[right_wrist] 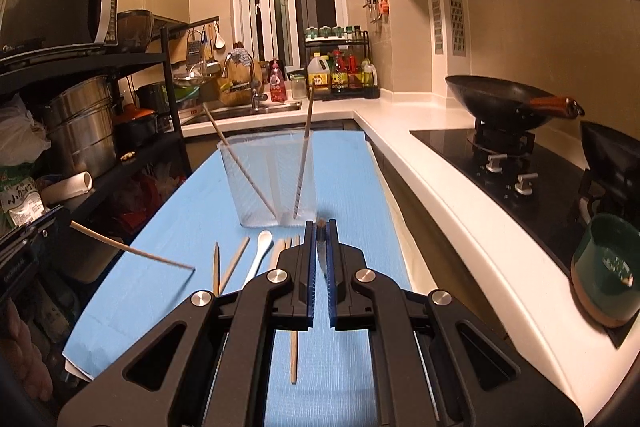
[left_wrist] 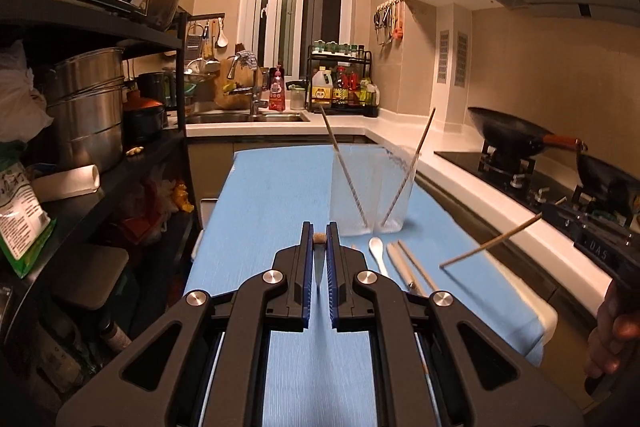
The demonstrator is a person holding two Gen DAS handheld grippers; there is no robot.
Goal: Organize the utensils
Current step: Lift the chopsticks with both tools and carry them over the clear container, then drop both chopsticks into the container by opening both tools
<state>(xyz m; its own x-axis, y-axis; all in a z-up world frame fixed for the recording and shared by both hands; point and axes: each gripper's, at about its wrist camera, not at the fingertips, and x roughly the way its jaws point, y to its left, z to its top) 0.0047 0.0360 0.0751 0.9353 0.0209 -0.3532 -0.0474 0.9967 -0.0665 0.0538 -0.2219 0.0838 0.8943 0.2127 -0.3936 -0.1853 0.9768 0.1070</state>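
Note:
My left gripper [left_wrist: 319, 237] is shut on a chopstick; its wooden end shows between the tips, and its length [right_wrist: 132, 249] shows in the right wrist view, above the blue mat. My right gripper [right_wrist: 320, 227] is shut on another chopstick, whose length [left_wrist: 490, 245] shows in the left wrist view. A clear two-part holder [left_wrist: 372, 187] stands on the mat [left_wrist: 272, 195] with one chopstick leaning in each half; it also shows in the right wrist view [right_wrist: 272, 179]. A white spoon [right_wrist: 258, 255] and several loose chopsticks [right_wrist: 234, 261] lie before it.
A black shelf rack [left_wrist: 120, 131] with steel pots and a microwave stands left. A white counter [right_wrist: 452, 179] with a gas hob, woks [right_wrist: 500, 103] and a green pot [right_wrist: 608, 275] runs along the right. A sink [left_wrist: 244, 117] and bottle rack lie behind.

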